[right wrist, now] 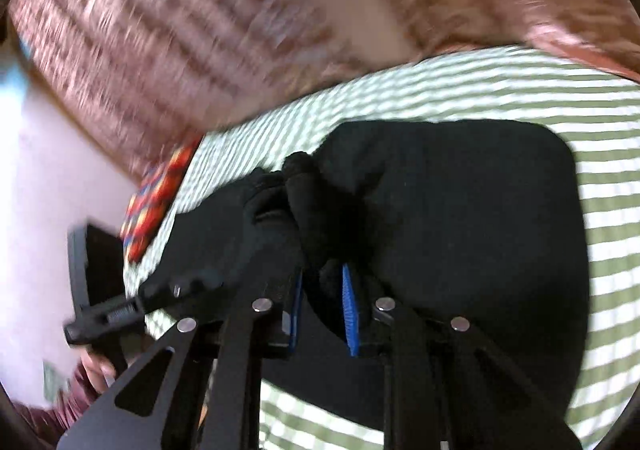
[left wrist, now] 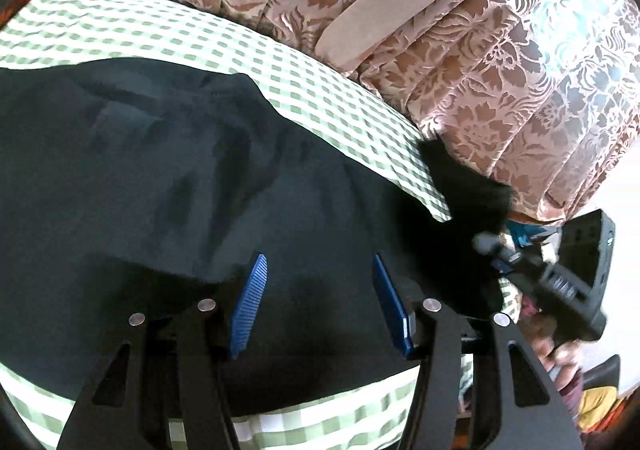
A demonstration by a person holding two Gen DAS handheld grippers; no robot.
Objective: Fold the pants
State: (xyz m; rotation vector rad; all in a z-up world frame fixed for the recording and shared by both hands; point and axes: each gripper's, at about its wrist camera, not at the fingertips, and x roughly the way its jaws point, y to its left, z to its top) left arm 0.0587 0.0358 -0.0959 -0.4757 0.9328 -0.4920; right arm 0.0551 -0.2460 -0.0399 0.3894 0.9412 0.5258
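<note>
The black pants [left wrist: 160, 169] lie spread on a green-and-white checked sheet [left wrist: 200, 37]. My left gripper [left wrist: 318, 270] is open just above the black cloth, with nothing between its blue pads. In the right wrist view my right gripper [right wrist: 322, 282] is shut on a bunched fold of the pants [right wrist: 440, 209] and holds it raised above the sheet [right wrist: 600, 250]; that view is blurred by motion. The right gripper also shows in the left wrist view [left wrist: 500, 250] at the pants' right end, with cloth hanging from it.
A brown floral curtain [left wrist: 460, 49] hangs right behind the bed edge. A red patterned cloth [right wrist: 160, 197] lies at the sheet's left edge. The left tool body and hand [right wrist: 104, 310] sit at lower left in the right wrist view.
</note>
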